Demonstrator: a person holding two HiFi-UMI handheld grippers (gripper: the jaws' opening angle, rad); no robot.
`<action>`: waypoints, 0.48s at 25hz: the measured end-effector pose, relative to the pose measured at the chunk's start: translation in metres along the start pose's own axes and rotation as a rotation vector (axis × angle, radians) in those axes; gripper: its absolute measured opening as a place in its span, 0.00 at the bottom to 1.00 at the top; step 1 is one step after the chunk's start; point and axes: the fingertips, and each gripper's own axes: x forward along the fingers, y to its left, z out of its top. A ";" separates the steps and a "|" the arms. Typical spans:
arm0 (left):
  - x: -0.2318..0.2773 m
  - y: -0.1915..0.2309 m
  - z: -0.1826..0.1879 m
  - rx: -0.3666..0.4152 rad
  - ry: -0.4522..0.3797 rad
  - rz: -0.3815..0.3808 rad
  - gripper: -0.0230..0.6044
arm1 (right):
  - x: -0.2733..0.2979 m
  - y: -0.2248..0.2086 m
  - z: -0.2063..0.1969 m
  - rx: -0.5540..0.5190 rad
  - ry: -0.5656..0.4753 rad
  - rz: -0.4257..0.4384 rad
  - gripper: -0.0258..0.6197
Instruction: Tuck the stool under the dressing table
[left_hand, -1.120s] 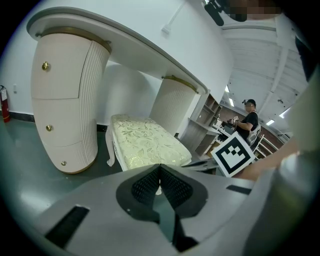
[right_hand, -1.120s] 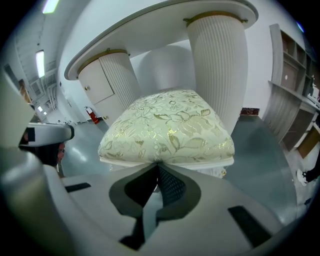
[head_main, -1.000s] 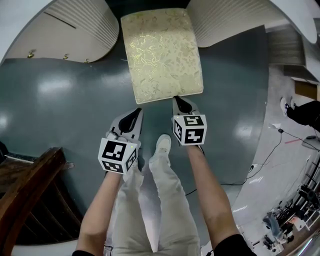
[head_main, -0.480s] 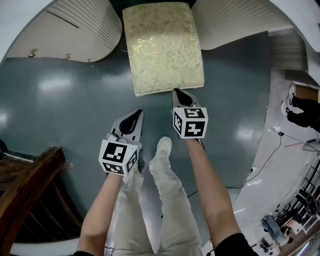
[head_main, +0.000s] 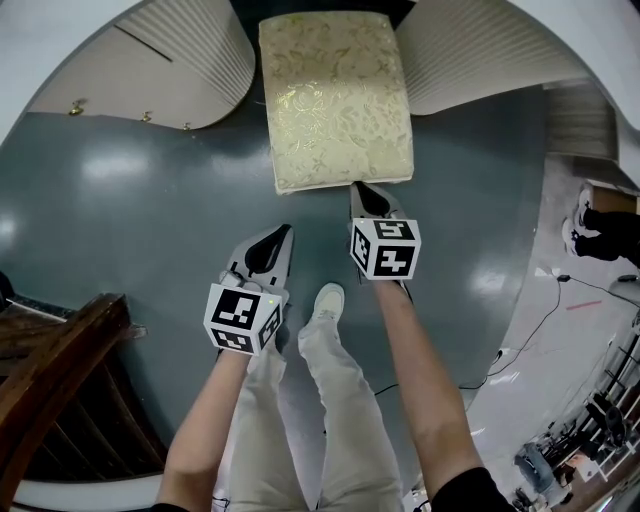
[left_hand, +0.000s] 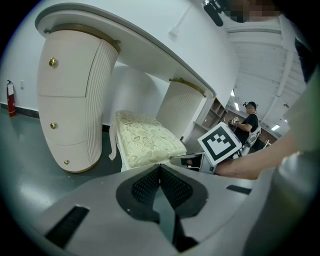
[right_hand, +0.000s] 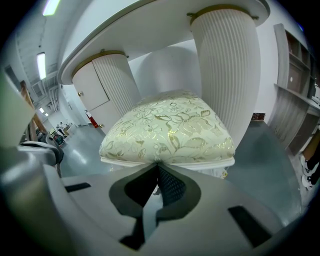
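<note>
The stool (head_main: 335, 95) has a cream floral cushion and white legs. It stands between the two ribbed pedestals of the white dressing table (head_main: 170, 60), its far end under the tabletop. My right gripper (head_main: 358, 186) is shut, its tips against the near edge of the stool (right_hand: 170, 127). My left gripper (head_main: 283, 230) is shut and empty, held a little short of the stool's near left corner and apart from it. In the left gripper view the stool (left_hand: 147, 140) sits ahead under the tabletop (left_hand: 150, 40), beyond the shut tips of the left gripper (left_hand: 160, 166).
Dark wooden furniture (head_main: 60, 370) stands at the lower left. The person's leg and white shoe (head_main: 325, 300) are between the grippers. Another person (head_main: 605, 225) and a cable (head_main: 530, 310) are at the right. The right pedestal (right_hand: 225, 65) is close beside the stool.
The stool has slid farther in between the pedestals, and my right gripper has followed its near edge forward. The left gripper has barely moved.
</note>
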 end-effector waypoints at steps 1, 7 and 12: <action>0.000 0.001 0.000 0.000 0.000 0.002 0.06 | 0.003 -0.001 0.003 0.000 -0.002 0.000 0.06; -0.001 0.012 0.006 -0.001 0.002 0.016 0.06 | 0.018 -0.008 0.034 0.001 -0.016 -0.015 0.06; -0.003 0.017 -0.004 -0.013 -0.007 0.036 0.06 | 0.026 -0.012 0.036 -0.012 -0.022 -0.003 0.07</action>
